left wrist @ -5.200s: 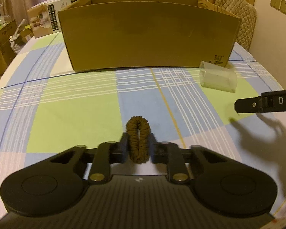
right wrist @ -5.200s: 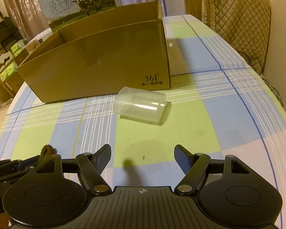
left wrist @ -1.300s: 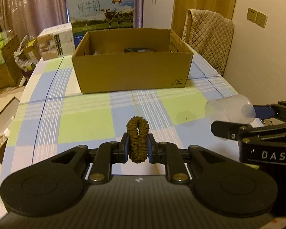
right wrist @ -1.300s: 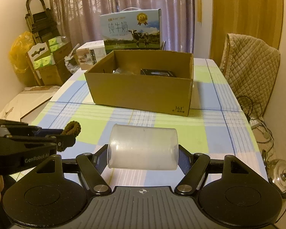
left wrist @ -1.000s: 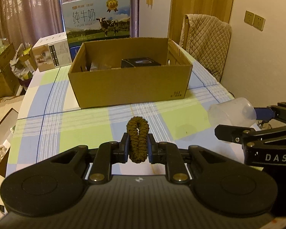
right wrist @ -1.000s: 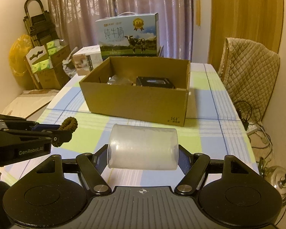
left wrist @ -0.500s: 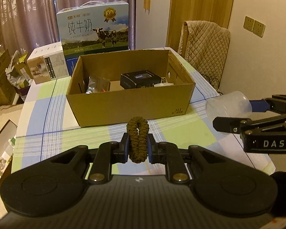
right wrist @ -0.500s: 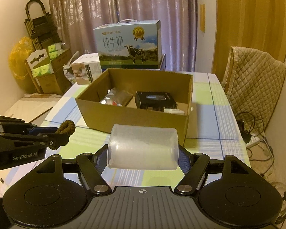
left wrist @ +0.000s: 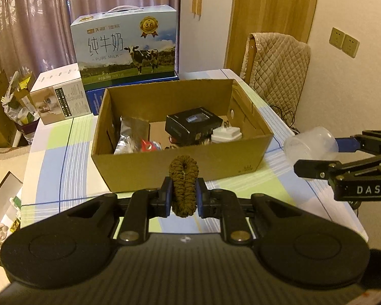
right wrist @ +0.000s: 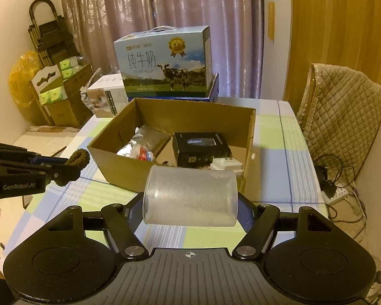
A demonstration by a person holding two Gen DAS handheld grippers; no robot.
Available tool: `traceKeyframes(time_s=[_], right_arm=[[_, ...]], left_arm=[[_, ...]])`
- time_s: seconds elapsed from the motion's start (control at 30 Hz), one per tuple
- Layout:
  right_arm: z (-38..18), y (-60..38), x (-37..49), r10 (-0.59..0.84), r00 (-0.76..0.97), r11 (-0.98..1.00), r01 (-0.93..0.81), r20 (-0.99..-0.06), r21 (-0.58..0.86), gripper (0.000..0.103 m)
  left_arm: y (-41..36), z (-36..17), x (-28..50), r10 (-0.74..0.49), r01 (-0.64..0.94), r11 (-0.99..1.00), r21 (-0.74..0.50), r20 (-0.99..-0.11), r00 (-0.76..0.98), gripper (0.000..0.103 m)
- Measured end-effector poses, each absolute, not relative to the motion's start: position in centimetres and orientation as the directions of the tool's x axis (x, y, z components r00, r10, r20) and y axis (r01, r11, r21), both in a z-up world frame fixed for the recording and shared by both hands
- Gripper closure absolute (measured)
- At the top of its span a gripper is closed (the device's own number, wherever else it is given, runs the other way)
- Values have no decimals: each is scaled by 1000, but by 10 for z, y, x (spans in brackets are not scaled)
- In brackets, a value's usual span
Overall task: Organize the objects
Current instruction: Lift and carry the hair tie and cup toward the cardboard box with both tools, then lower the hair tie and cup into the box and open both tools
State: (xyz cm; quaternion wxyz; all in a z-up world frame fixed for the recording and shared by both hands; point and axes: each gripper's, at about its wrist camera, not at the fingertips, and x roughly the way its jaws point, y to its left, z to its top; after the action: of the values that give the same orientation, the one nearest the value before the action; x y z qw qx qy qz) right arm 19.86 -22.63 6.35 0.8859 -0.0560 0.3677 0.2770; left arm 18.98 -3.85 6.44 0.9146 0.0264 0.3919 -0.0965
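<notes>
My left gripper [left wrist: 183, 196] is shut on a brown braided loop [left wrist: 184, 183], held in the air in front of an open cardboard box [left wrist: 180, 161]. My right gripper [right wrist: 190, 209] is shut on a clear plastic cup [right wrist: 190, 199], held sideways above the table near the box's front right corner [right wrist: 245, 180]. The cup also shows in the left wrist view [left wrist: 310, 143]. The loop also shows in the right wrist view [right wrist: 78, 158]. The box holds a black case [left wrist: 193, 124], a white plug adapter [left wrist: 226, 134] and a silver pouch [left wrist: 133, 133].
A milk carton pack [left wrist: 125, 50] and a white product box [left wrist: 59, 97] stand behind the cardboard box. The checked tablecloth [left wrist: 53, 152] covers the table. A quilted chair [left wrist: 276, 63] stands at the right. Boxes and bags lie on the floor at the left.
Both grippers have risen and moved toward the box with their loads. The inside of the box now shows more fully.
</notes>
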Motion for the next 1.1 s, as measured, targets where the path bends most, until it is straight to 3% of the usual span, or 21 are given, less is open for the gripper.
traceKeyframes(time_s=[0.5,1.1], right_arm=[[75,-201,262,440,564,828,-557,-699,71,34],[58,-180,329,411,537,837,-542,-737,71,34]], left_arm=[[-36,86,263,-141,245,969,34,-736,662,88],[-20,73,332,-146,241,971,11,-768,624,88]])
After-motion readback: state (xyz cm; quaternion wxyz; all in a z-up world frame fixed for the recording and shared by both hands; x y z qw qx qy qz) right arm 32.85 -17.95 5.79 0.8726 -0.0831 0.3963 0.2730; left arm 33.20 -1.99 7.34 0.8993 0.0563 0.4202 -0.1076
